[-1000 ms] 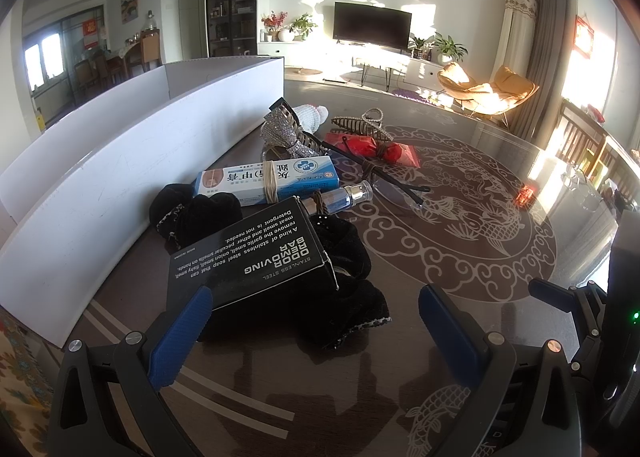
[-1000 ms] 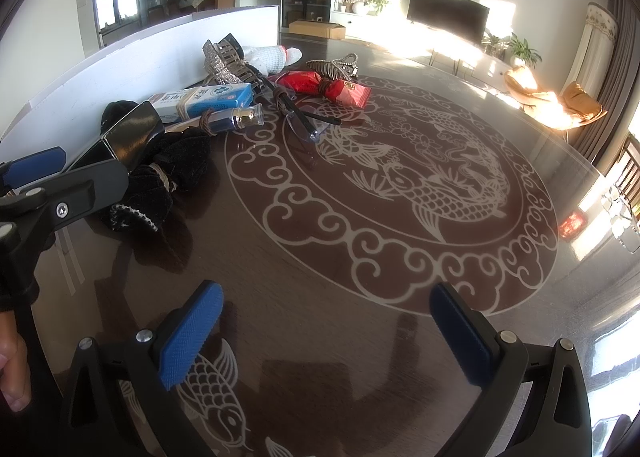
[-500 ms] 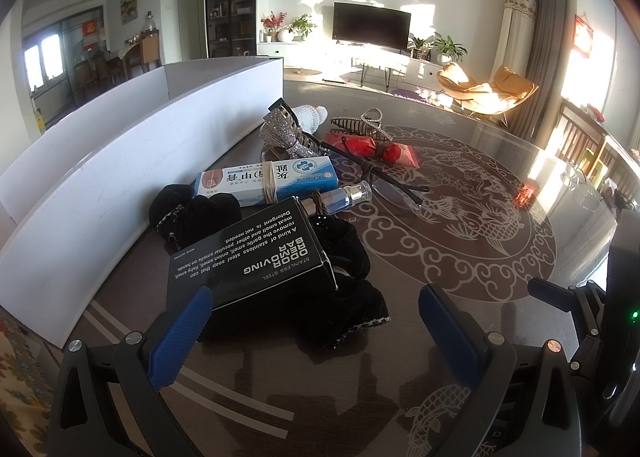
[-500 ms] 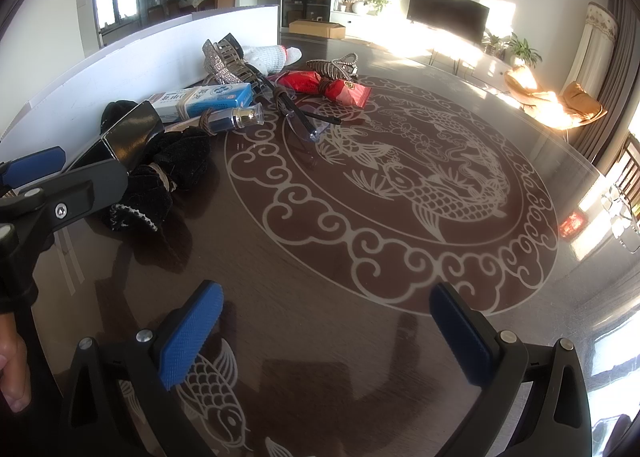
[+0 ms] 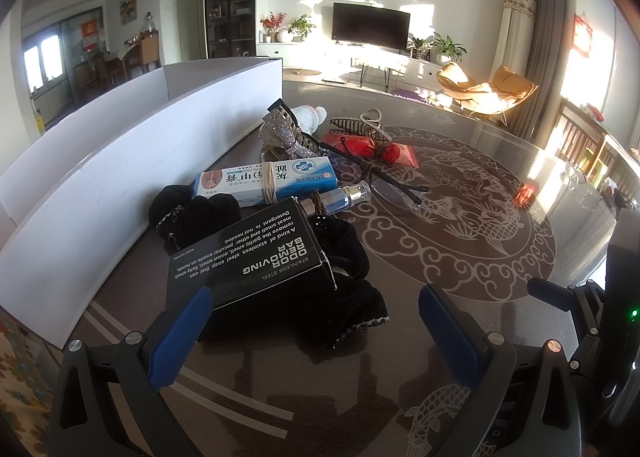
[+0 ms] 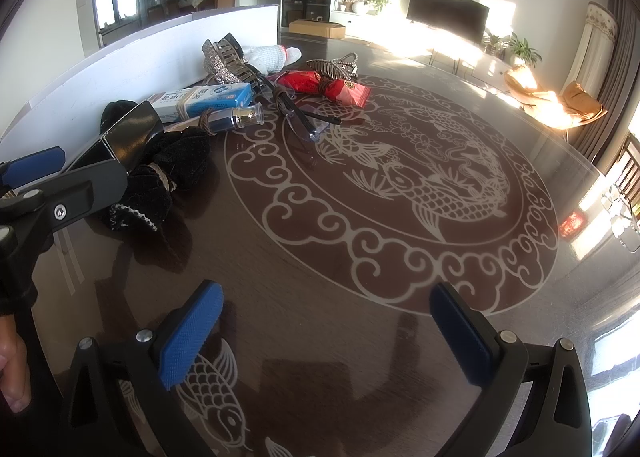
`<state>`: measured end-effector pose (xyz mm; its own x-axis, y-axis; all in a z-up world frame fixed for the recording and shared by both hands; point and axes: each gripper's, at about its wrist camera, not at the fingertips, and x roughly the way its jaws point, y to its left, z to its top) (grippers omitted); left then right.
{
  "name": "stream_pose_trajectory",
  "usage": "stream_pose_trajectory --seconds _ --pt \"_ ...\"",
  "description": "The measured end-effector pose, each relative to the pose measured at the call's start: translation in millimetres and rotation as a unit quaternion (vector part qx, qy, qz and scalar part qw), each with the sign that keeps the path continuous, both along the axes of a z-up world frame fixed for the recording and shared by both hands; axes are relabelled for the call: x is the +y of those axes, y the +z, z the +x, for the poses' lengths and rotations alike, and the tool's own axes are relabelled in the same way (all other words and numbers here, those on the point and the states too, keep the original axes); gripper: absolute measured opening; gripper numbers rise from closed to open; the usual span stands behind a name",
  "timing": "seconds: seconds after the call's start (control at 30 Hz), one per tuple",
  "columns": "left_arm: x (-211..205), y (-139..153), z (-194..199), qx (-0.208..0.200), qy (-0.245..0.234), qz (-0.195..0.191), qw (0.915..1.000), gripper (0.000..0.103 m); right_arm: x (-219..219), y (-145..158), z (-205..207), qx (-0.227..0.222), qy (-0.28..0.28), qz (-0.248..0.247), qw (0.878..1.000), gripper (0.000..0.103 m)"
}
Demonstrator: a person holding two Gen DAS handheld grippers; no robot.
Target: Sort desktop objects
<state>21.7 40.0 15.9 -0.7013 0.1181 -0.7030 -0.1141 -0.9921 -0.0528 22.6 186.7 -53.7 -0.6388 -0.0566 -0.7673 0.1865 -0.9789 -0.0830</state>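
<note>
My left hand-held gripper [image 5: 312,323] hangs just above the bench [image 5: 400,377] with its blue pads spread wide and nothing between them. The left pad [image 5: 180,337] sits right at the near edge of the black box [image 5: 244,253], the one printed "ODOR REMOVING BAR"; I cannot tell whether it touches. I will place everything else from that box.

The box lies tilted on a heap of black velvet cloth [image 5: 340,277], which spills out beside and in front of it. Just behind the box lies the blue and white carton [image 5: 266,179], wrapped with a brown band. A small spray bottle [image 5: 340,197] with a clear cap lies touching the box's far right corner. Beyond the bottle rest the glasses [image 5: 394,189], dark arms crossed over clear lenses. Further behind the box are the red packets [image 5: 368,149], a glittery silver hair claw [image 5: 284,133], a white knitted thing [image 5: 310,117] and a brown hair clip [image 5: 360,125]. To the box's left, the white board [image 5: 120,161] stands upright along the bench.

My right hand-held gripper [image 6: 324,333] is also spread wide and empty, poised over a bare stretch of the patterned bench, well apart from the box [image 6: 128,129] and off to its right. In the right wrist view my left hand-held gripper shows at the left edge, and part of my hand [image 6: 12,373] appears low in the corner.
</note>
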Motion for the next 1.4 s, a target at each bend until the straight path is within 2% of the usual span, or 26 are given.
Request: stream_pose_trajectory --seconds 1.4 --pt "0.4 0.3 1.3 0.002 0.001 -0.001 1.0 0.103 -0.1 -4.6 -1.5 -0.019 0.0 0.004 1.0 0.103"
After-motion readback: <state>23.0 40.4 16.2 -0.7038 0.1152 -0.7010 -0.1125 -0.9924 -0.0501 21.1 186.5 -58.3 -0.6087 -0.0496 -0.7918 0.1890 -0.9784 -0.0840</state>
